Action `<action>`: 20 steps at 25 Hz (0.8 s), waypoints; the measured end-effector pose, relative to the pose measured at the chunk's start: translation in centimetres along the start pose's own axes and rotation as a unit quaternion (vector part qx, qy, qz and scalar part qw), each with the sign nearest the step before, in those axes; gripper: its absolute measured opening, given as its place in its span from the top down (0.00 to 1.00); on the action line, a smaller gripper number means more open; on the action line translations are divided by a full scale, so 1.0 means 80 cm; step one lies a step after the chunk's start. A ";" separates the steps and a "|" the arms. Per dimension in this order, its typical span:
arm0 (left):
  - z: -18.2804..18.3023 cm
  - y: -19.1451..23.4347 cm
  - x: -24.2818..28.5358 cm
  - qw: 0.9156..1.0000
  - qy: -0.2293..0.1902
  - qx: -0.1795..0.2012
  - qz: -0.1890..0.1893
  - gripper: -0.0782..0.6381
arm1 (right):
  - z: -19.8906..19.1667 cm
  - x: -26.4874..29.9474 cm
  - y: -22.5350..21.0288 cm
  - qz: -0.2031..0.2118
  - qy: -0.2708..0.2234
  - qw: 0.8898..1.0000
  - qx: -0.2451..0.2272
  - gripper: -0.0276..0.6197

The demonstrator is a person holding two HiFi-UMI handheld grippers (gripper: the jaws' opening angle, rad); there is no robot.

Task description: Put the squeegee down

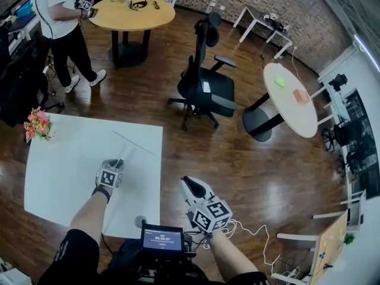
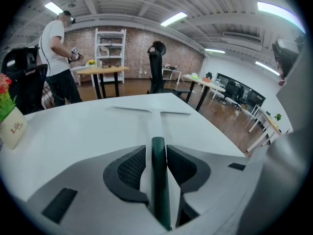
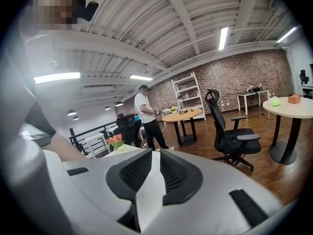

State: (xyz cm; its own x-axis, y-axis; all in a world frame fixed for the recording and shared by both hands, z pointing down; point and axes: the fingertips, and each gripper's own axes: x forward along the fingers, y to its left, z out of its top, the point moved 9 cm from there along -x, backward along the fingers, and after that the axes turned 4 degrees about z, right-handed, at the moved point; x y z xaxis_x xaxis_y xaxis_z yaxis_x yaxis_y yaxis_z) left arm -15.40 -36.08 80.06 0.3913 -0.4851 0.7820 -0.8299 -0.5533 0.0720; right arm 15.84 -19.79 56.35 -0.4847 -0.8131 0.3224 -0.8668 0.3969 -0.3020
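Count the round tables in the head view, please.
2. A tan round wooden table stands at top left, beside the standing person; a white round table stands at right, beyond the black office chair. Others may be hidden out of view.

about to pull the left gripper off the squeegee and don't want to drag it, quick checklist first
1. squeegee lying flat on the table: ok
2. left gripper jaws off the handle, gap on both sides: ok
3. handle out from between the left jaws: not ok, it lies between them, so a straight pull back looks safest
4. handle's near end resting on the table: cannot tell, hidden under the gripper
5. right gripper jaws empty: ok
6. flower pot well away from the squeegee: ok
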 end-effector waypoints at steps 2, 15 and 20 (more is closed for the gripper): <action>0.001 0.002 -0.007 1.000 -0.011 0.000 -0.007 0.68 | 0.001 -0.001 0.000 -0.003 -0.002 1.000 0.002 0.83; 0.008 -0.006 -0.115 0.993 -0.084 0.009 -0.079 0.68 | 0.011 0.008 0.037 0.007 -0.016 1.000 -0.014 0.89; 0.000 0.003 -0.166 0.991 -0.112 0.013 -0.077 0.67 | 0.016 0.009 0.055 -0.001 -0.018 1.000 -0.023 0.91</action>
State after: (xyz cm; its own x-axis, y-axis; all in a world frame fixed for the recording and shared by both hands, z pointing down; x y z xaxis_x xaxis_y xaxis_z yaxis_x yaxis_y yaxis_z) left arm -20.79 -29.77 69.72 0.5932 -0.5304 0.6057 -0.7442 -0.6482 0.1613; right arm 11.83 -19.13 54.10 -0.4793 -0.8284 0.2899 -0.8725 0.4142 -0.2591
